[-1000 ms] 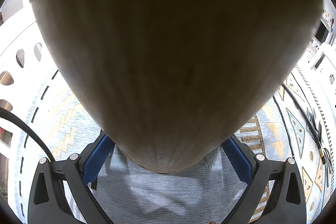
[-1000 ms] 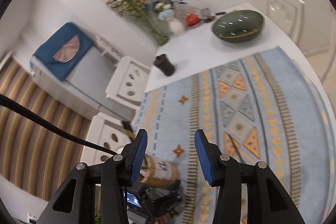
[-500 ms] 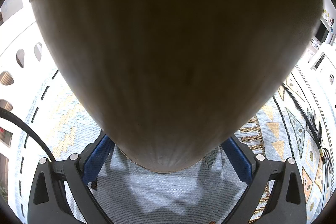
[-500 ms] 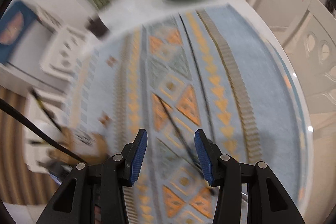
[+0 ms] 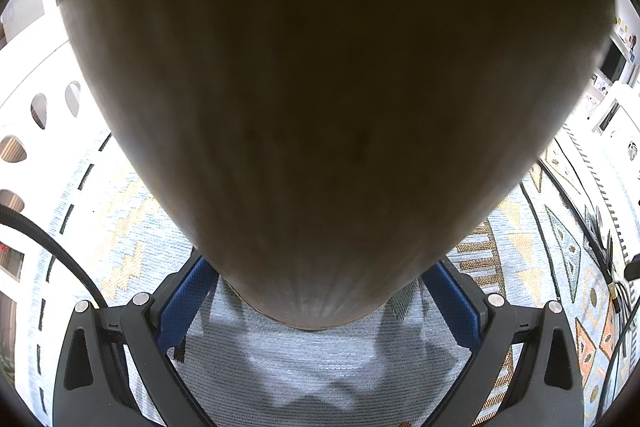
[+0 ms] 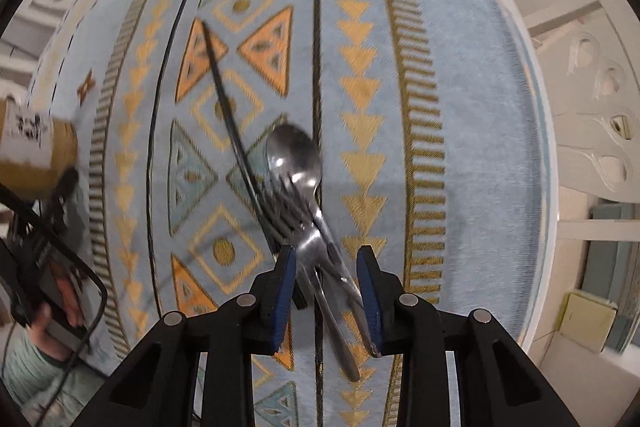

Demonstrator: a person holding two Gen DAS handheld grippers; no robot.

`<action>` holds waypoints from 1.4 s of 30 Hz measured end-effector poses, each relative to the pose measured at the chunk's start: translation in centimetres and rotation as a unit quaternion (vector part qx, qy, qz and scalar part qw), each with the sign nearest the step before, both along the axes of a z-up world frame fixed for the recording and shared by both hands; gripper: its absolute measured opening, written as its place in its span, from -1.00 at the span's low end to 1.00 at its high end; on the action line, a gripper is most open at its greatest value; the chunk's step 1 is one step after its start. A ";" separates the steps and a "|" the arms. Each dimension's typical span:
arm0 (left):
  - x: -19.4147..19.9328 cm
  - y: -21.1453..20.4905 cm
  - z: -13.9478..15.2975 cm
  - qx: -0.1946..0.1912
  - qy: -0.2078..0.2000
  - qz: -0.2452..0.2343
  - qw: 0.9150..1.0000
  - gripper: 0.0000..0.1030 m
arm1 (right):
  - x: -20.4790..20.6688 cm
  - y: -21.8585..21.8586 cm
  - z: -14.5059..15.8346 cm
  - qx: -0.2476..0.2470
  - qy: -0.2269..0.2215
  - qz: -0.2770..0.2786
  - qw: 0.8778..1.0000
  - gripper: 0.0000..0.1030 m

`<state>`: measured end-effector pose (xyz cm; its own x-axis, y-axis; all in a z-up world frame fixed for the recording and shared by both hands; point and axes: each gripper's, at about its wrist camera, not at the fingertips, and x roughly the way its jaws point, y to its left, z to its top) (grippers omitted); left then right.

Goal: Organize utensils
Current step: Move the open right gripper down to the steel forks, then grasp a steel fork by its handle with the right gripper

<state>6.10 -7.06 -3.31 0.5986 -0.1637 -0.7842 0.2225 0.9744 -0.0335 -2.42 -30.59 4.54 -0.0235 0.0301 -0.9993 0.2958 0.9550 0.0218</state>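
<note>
Utensils (image 6: 308, 227) lie piled between our closing right gripper (image 6: 326, 291); we should pinch one handle while our left gripper (image 5: 320, 291) clamps the wooden holder (image 5: 320, 87).

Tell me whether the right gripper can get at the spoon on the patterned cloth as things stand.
Probably yes. The right gripper points down over the spoon, jaws closing with the handles between them. But a fork overlaps the spoon, so it may grab both.
</note>
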 end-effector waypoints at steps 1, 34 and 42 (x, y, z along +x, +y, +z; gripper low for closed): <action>0.0 0.0 0.0 0.000 0.000 0.000 1.000 0.96 | -0.2 -0.1 -0.3 0.003 0.004 0.002 1.000 -0.42; 0.0 -0.1 0.0 0.000 0.000 0.000 1.000 0.96 | -2.5 -4.4 -1.0 0.163 -0.032 -0.067 0.984 -0.88; 0.0 0.0 0.0 0.000 0.000 0.000 1.000 0.96 | -2.0 -3.5 -1.2 0.165 -0.033 -0.066 0.984 -0.89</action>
<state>6.09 -7.05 -3.31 0.5987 -0.1633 -0.7841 0.2219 0.9745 -0.0336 -4.45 -34.13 3.36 0.0666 0.3512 -0.9339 0.4042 0.8462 0.3471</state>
